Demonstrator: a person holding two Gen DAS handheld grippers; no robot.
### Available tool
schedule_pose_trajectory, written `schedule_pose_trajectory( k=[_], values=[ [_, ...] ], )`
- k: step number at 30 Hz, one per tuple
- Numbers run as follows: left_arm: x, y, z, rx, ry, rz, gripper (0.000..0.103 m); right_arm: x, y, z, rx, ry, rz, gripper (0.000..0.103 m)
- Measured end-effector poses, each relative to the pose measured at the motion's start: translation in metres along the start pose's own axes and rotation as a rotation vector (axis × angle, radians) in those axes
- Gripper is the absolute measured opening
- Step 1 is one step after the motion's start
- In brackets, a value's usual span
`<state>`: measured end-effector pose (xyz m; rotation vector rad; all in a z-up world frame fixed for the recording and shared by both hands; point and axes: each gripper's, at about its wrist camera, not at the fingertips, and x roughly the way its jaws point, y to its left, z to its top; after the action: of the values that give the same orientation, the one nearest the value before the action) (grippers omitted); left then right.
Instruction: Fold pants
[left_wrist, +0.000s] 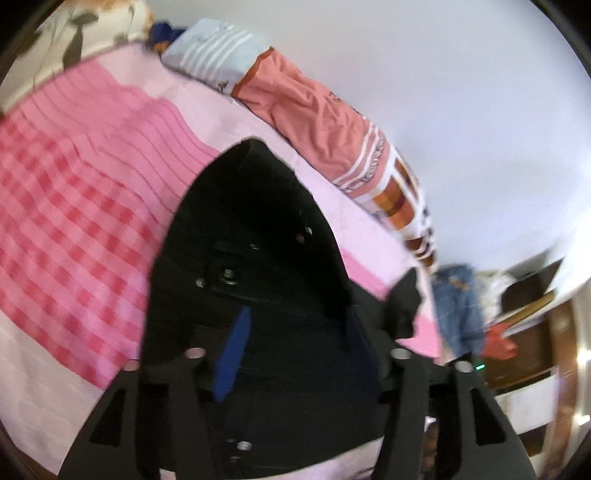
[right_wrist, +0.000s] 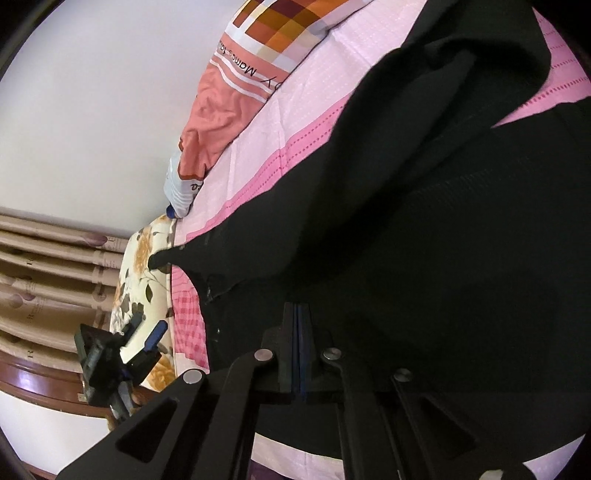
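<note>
The black pants (left_wrist: 258, 206) lie spread on a pink bed sheet (left_wrist: 74, 221). In the left wrist view my left gripper (left_wrist: 295, 321) stands open just above the pants, its blue pads (left_wrist: 232, 354) apart and pressing on nothing. In the right wrist view the pants (right_wrist: 424, 240) fill the middle and right, with one fold rising toward the upper right. My right gripper (right_wrist: 297, 325) is shut, blue pads together, its tips low against the black cloth; I cannot tell whether any cloth is pinched. The left gripper (right_wrist: 146, 326) shows small and open at the lower left of that view.
A rolled orange and checked blanket (left_wrist: 314, 110) lies along the far edge of the bed against a white wall. A floral pillow (right_wrist: 144, 280) sits at the head end, with beige curtains (right_wrist: 44, 277) behind it. A denim garment (left_wrist: 458, 306) hangs beyond the bed.
</note>
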<state>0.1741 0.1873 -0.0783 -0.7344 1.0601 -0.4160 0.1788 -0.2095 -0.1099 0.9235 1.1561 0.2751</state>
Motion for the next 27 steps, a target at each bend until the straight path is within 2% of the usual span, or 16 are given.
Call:
schedule_pose_trajectory(
  k=[2, 4, 7, 8, 9, 10, 11, 12, 13, 15, 17, 19, 24, 27],
  values=[
    [0.001, 0.001, 0.009, -0.031, -0.001, -0.006, 0.064, 0.002, -0.007, -0.001, 0.006, 0.001, -0.008, 0.002],
    [0.008, -0.002, 0.023, -0.019, 0.006, 0.034, 0.066, 0.003, -0.014, 0.0, 0.031, 0.006, 0.008, 0.002],
    [0.016, -0.005, 0.039, 0.007, 0.002, 0.073, 0.066, 0.0, -0.01, 0.007, 0.064, 0.017, 0.146, 0.004],
    [0.021, -0.008, 0.047, 0.036, 0.007, 0.128, 0.066, -0.003, -0.009, 0.01, 0.08, -0.001, 0.158, 0.006],
    [0.023, -0.01, 0.051, 0.044, 0.015, 0.157, 0.066, -0.005, -0.008, 0.013, 0.096, -0.014, 0.173, 0.007],
    [0.024, -0.011, 0.054, 0.047, 0.023, 0.164, 0.066, -0.007, -0.008, 0.02, 0.127, -0.016, 0.205, 0.012],
    [0.022, -0.012, 0.055, 0.045, 0.025, 0.14, 0.066, -0.007, -0.009, 0.023, 0.149, -0.015, 0.207, 0.041],
    [0.019, -0.012, 0.056, 0.037, 0.025, 0.129, 0.067, -0.008, -0.011, 0.026, 0.178, -0.014, 0.196, 0.08],
    [0.016, -0.011, 0.057, 0.023, 0.023, 0.124, 0.068, -0.01, -0.015, 0.028, 0.214, -0.028, 0.191, 0.088],
    [0.008, -0.004, 0.061, -0.032, 0.01, 0.082, 0.084, -0.012, -0.019, 0.031, 0.231, -0.052, 0.199, 0.088],
    [0.007, 0.005, 0.067, -0.113, -0.003, 0.039, 0.089, -0.006, -0.023, 0.038, 0.241, -0.051, 0.173, 0.088],
    [0.015, 0.009, 0.076, -0.165, 0.015, 0.008, 0.089, 0.003, -0.032, 0.044, 0.298, -0.036, 0.178, 0.088],
    [0.044, 0.0, 0.09, -0.208, 0.07, 0.062, 0.089, 0.017, -0.038, 0.057, 0.314, -0.025, 0.157, 0.088],
    [0.057, -0.002, 0.097, -0.224, 0.054, 0.088, 0.089, 0.024, -0.037, 0.066, 0.295, -0.016, 0.153, 0.081]
  ],
)
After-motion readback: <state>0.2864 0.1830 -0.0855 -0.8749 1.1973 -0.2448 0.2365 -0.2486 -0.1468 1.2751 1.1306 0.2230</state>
